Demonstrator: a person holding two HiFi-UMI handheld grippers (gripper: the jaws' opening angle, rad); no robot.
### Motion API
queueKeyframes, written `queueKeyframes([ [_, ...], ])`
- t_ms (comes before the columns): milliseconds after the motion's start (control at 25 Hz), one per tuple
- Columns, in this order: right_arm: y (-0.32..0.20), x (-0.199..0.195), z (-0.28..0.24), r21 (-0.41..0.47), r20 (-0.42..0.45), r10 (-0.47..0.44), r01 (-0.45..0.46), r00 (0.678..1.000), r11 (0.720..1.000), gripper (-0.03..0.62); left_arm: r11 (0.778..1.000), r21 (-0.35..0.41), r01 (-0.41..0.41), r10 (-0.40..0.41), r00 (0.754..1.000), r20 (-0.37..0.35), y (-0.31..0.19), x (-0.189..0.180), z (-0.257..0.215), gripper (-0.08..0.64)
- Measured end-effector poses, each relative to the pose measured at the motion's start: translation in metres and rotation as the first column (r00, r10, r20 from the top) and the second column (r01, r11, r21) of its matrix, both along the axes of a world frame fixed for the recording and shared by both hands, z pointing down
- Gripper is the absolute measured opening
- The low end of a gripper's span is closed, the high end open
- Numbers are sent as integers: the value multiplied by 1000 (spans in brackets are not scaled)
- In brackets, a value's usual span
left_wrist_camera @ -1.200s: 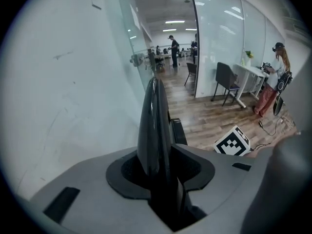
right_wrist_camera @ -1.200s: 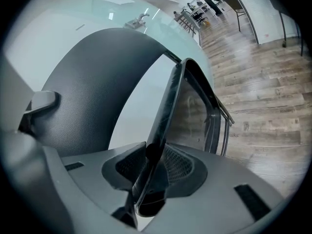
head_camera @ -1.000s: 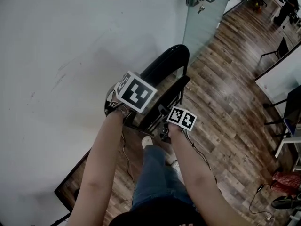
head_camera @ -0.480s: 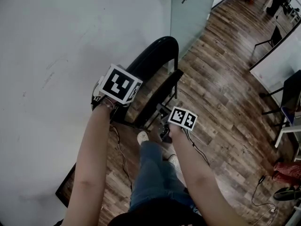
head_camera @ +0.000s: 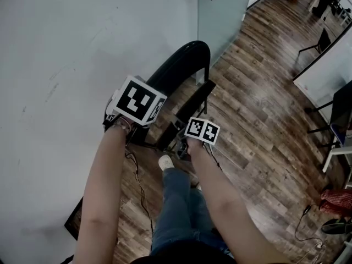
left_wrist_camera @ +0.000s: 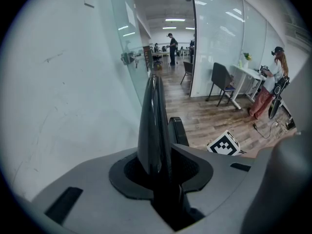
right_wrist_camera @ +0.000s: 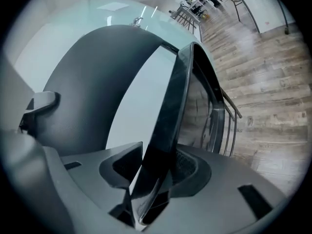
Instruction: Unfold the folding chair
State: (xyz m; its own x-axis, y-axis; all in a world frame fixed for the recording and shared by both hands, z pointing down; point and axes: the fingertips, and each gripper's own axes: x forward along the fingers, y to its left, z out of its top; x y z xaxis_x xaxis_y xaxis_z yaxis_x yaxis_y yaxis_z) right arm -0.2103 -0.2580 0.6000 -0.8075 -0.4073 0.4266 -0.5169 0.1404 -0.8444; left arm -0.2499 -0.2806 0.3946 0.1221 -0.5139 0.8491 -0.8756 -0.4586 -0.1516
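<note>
With the left gripper (left_wrist_camera: pixel 156 172) we clamp its fingers (left_wrist_camera: pixel 195 167) on the backrest (left_wrist_camera: pixel 153 126) to steady the folding chair (head_camera: pixel 181 65), which stands folded beside the wall (head_camera: pixel 66 48), while the right gripper (right_wrist_camera: pixel 156 179) has its fingers (right_wrist_camera: pixel 190 172) opening around the seat (right_wrist_camera: pixel 168 130) edge, probably to regrip.

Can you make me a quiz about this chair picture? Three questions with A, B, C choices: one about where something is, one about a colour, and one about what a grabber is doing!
1. Where does the chair stand?
A) beside the white wall
B) on a table
C) on grass

2. What colour is the chair?
A) red
B) black
C) yellow

3. What is the left gripper doing?
A) hanging open and empty
B) holding a cup
C) clamped on the chair's backrest

Answers:
1 A, the wall runs right next to it, on the wooden floor.
2 B, its frame and panels are all black.
3 C, both jaws press on the backrest's edge.
</note>
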Motion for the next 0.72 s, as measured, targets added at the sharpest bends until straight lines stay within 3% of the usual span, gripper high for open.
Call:
queueKeyframes([
  [160,2,8,1,17,-5,22,-21,1000,1000,149,1000,3,-2,2,1000,7,1,5,2,98],
  [360,15,30,8,-32,9,31,-30,999,999,144,1000,-2,-1,1,1000,6,7,14,5,98],
  [560,36,81,29,-123,30,44,-40,999,992,152,1000,-8,-6,5,1000,-20,7,17,13,100],
  [720,60,132,63,-201,-21,54,-57,998,978,160,1000,-29,-6,5,999,-48,12,29,25,100],
])
